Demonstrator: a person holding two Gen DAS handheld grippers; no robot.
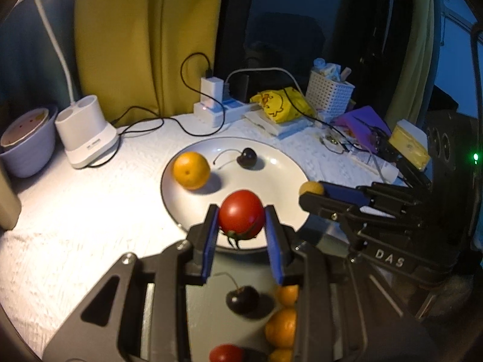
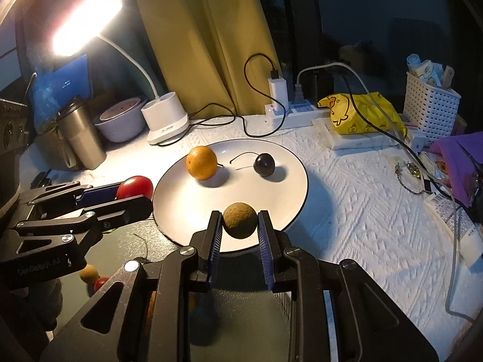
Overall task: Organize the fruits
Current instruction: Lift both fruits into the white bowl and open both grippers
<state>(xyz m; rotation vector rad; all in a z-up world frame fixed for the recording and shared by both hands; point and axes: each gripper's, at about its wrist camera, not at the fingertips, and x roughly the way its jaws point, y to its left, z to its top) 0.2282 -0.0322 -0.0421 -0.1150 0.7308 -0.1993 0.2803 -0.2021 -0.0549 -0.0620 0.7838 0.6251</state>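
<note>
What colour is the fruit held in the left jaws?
Red: a tomato with a green stem, clearest in the left wrist view.

I see a white textured tabletop (image 2: 362, 211) lit by a gooseneck desk lamp (image 2: 87, 18), backed by a mustard curtain (image 2: 196, 45) and a dark window (image 2: 362, 15).

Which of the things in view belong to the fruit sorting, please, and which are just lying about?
In the job: white plate, orange, cherry, tomato in the left hand-held gripper, brown fruit in the right hand-held gripper.
Lying about: lamp base, power strip, yellow bag, white basket.
</note>
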